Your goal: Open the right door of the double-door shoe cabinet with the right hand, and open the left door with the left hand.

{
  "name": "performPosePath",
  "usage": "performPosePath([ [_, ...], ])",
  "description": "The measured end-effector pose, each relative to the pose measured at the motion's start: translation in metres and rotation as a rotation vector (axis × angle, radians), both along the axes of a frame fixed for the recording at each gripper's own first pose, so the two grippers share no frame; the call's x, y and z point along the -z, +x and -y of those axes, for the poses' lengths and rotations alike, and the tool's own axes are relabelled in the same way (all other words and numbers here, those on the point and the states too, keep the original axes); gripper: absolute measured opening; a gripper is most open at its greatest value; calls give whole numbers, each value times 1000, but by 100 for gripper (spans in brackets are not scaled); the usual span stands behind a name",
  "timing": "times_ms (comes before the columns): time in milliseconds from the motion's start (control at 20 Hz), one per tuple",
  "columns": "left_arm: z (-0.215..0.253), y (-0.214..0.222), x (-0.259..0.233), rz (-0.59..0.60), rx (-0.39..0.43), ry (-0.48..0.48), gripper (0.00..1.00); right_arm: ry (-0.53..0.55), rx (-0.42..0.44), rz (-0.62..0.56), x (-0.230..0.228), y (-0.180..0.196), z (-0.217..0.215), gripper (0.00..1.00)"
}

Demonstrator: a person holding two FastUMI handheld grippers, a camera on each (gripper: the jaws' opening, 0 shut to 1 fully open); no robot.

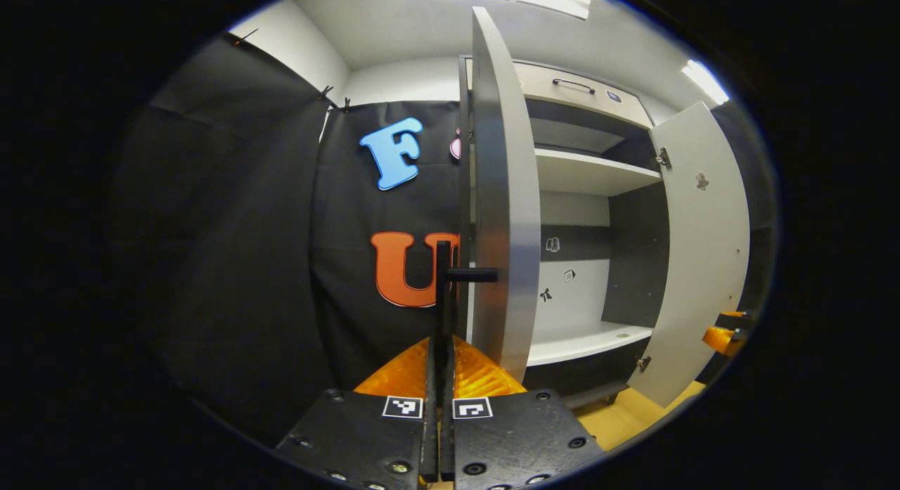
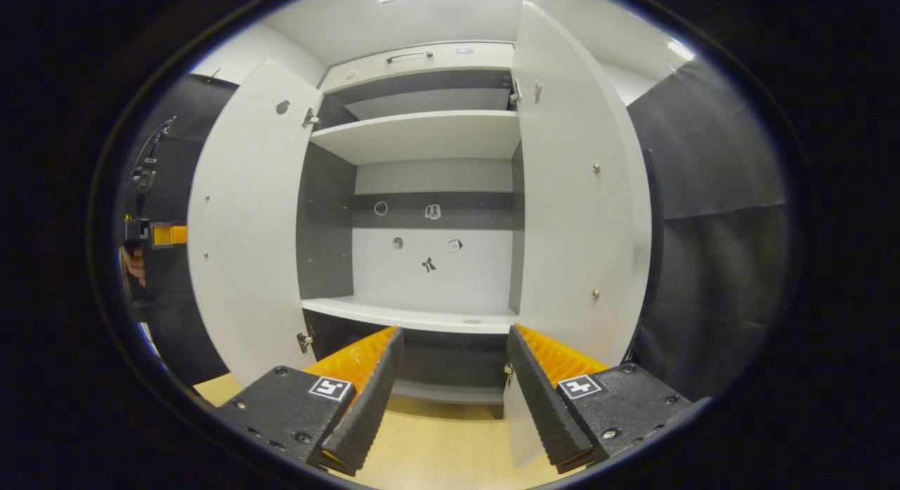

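Note:
The shoe cabinet (image 2: 422, 135) stands with both doors swung wide, showing bare white shelves. In the left gripper view the left door (image 1: 503, 195) is edge-on, and my left gripper (image 1: 441, 346) is shut on its black bar handle (image 1: 443, 279). The right door (image 1: 703, 251) hangs open at the far right of that view, with the right gripper (image 1: 724, 333) showing orange at its edge. In the right gripper view my right gripper (image 2: 453, 398) is open, low between the left door (image 2: 246, 251) and the right door (image 2: 576, 195), touching neither. The left gripper (image 2: 160, 235) and a hand (image 2: 132, 263) peek out beyond the left door.
A drawer with a dark handle (image 2: 408, 55) tops the cabinet. Small stickers (image 2: 429, 265) dot its back panel. Black cloth walls (image 1: 232, 251) close in on both sides. Light wooden floor (image 2: 436, 441) lies in front of the cabinet.

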State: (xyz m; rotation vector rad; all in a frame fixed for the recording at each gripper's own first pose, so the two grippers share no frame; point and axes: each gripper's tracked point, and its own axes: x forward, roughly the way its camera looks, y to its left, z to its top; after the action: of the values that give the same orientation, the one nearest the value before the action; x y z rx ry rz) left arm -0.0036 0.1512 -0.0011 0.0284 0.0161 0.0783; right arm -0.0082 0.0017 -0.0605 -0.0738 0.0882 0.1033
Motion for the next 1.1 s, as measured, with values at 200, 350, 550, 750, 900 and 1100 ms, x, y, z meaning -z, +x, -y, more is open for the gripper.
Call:
performPosePath([
  [200,0,-18,6,-7,-2,-5,4,-2,-6,-12,3,1,-5,88],
  [350,4,-47,4,5,-37,12,3,-12,-5,-22,7,1,-7,92],
  [550,69,-52,1,55,101,-48,14,22,-21,-29,9,3,-19,92],
  [750,120,-17,5,77,148,-78,0,28,9,-1,-3,5,-21,92],
  [900,138,12,29,40,114,-57,0,53,3,28,-15,3,-27,92],
  [1100,159,28,36,41,144,-100,0,31,9,66,-25,-8,-21,92],
])
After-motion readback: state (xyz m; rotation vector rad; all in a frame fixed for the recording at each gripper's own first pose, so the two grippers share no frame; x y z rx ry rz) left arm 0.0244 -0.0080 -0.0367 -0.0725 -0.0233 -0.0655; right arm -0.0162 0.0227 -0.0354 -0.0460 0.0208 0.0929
